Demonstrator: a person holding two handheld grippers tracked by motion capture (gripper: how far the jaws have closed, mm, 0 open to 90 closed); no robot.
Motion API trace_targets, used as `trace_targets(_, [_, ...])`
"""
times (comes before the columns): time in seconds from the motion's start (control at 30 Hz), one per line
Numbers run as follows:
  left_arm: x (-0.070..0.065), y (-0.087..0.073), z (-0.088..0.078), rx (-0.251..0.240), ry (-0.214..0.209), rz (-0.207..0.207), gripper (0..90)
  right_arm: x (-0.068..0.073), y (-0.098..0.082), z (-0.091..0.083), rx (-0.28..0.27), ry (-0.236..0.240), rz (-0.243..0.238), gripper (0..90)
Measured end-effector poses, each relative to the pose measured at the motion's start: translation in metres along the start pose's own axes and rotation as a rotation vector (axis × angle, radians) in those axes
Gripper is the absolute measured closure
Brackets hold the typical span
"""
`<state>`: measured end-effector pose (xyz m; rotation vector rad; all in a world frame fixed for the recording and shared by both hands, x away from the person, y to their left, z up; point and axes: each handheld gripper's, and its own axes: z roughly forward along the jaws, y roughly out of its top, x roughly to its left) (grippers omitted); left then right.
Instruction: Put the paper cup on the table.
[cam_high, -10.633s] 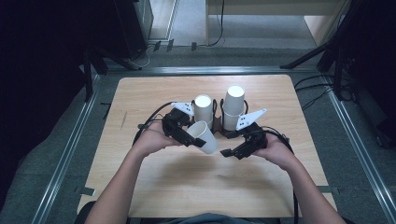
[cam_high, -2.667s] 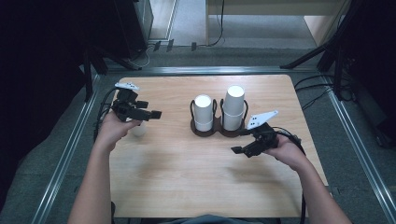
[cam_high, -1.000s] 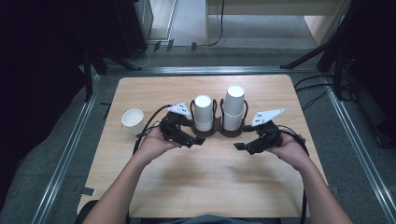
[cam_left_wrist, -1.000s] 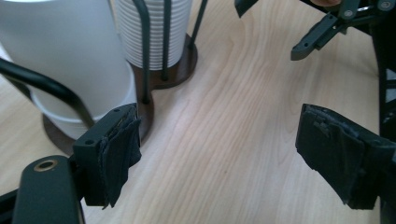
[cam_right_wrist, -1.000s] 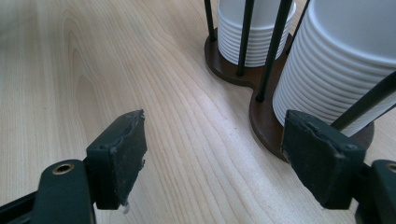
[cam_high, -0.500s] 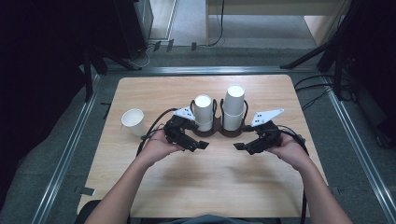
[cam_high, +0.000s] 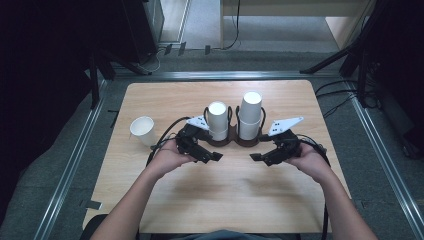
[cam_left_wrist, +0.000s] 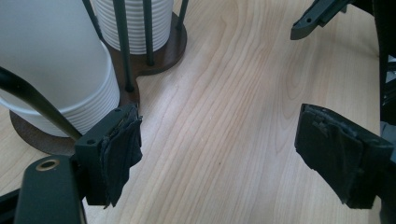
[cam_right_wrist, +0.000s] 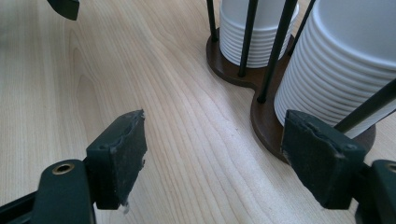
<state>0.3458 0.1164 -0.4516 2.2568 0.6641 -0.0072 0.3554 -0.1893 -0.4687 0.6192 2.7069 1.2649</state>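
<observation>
Lone white paper cup (cam_high: 143, 129) stood upright near table's left edge, mouth up, well apart from everything else. Light wooden table (cam_high: 165, 100) otherwise bare around it. Next, left gripper (cam_high: 211, 156) held low over the wood in front of the left stack, cable looping back toward the cup side. Jaws spread wide in left gripper view, nothing between them but bare table grain; left pad (cam_left_wrist: 122, 149) sat just beside the holder base, not clearly touching. Left stack of white cups (cam_high: 217, 119) sat upside down in the dark wooden cup holder (cam_high: 235, 142), ringed by thin black rods (cam_left_wrist: 120, 42). Right stack (cam_high: 250, 114) stood taller, same holder, just beside the left one. Ribbed rims of both stacks (cam_right_wrist: 254, 44) seen close in right gripper view, holder base lying between the jaw line and the stacks. Right gripper (cam_high: 256, 156) held low in front of the right stack, tips pointing left toward the other gripper, near but apart from it. Jaws wide there too, empty, right pad (cam_right_wrist: 322, 163) over the edge of the base. Grey three-cornered plate (cam_high: 284, 125) stuck up beside the right stack.
</observation>
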Motion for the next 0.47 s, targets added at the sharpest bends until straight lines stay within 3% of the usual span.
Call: trace_targets(0.47, [0.0031, -0.0018, 0.0012, -0.013, 0.005, -0.015, 14.8, 0.0004, 0.0002, -0.0002, 0.000, 0.004, 0.004, 22.7])
